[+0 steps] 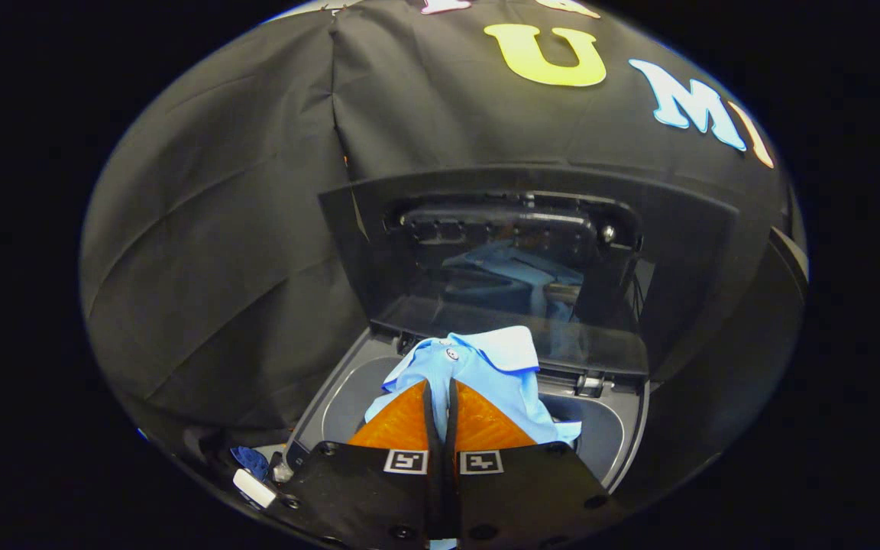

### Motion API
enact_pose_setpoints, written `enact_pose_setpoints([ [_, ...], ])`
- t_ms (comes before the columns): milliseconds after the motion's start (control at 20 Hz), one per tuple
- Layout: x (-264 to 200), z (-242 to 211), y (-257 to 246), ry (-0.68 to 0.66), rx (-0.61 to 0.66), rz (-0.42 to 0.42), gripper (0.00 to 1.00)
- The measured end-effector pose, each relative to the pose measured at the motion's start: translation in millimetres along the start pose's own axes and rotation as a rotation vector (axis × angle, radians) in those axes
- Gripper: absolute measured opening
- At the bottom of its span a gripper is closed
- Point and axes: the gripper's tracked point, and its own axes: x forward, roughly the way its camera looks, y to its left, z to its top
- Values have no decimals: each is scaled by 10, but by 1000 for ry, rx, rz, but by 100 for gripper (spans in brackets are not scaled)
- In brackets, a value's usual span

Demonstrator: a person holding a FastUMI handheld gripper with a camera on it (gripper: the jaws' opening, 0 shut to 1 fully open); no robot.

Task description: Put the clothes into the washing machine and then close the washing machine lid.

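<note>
Gripping a light blue shirt (478, 374), the gripper (440, 397) has its two fingers (402, 424) drawn together with only a thin dark slit between them, and the fabric is pinched in that slit. The shirt bunches up just ahead of the fingertips and drapes down on both sides of them. A collar with a darker blue edge sits at the top of the bunch, and a small button shows on the placket beside it.

The shirt hangs over the mouth of the washing machine (348, 382), a top-loader with a grey surround. The round opening of the tub shows to either side of the fingers, under the cloth. Whether the lower part of the shirt already touches the inside of the tub cannot be told; the fingers hide it.

The washing machine lid (684, 252) stands raised beyond the shirt, tilted back against the black cloth wall (218, 229). Its dark glossy inner face carries a faint blue reflection of the shirt. A hinge piece sits at the lid's lower edge, just beyond the collar.

Beside the machine's near corner, next to the gripper body, lie a small dark blue item (249, 460) and a small white block (254, 487); what they are cannot be told.
</note>
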Motion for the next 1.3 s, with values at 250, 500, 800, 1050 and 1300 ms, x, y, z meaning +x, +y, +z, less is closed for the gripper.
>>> enact_pose_setpoints([
  [250,314,-305,-74,86,4,-53,2],
  [500,527,-562,-168,143,23,-79,1],
  [800,561,-800,-176,266,58,-70,24],
  [1050,481,-686,-170,213,57,-77,99],
  [1300,224,45,-12,29,-4,-44,99],
])
